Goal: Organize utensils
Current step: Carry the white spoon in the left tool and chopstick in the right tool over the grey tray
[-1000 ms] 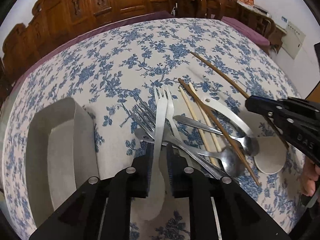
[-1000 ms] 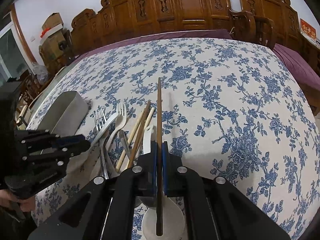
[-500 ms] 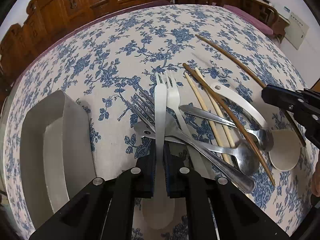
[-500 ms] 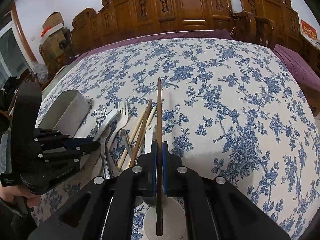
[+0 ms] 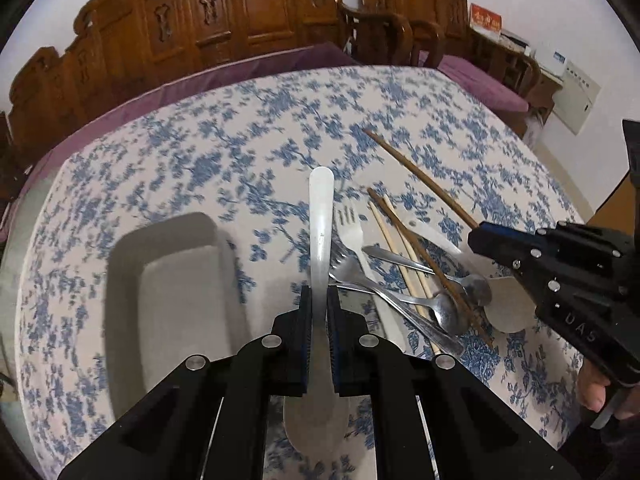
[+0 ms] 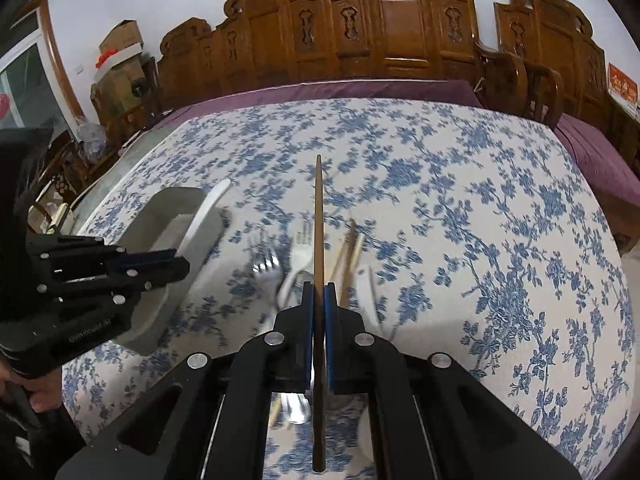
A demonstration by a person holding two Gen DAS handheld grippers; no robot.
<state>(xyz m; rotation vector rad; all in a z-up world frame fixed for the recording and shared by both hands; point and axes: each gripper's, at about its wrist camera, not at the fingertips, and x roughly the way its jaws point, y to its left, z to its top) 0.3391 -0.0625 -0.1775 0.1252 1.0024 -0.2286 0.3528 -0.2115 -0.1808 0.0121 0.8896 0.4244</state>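
Evidently each tool carries one piece clear of the heap: the left gripper [image 5: 319,316] has its jaws pinching a white spoon [image 5: 321,216] by the handle, beside the grey tray [image 5: 132,276], while the right gripper [image 6: 319,312] clamps a brown chopstick [image 6: 318,216] above the tabletop [image 6: 480,200], ready for sorting.

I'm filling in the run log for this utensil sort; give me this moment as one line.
left claw: shut on white spoon | right claw: shut on dark chopstick | grey tray: empty | pile: remains on table
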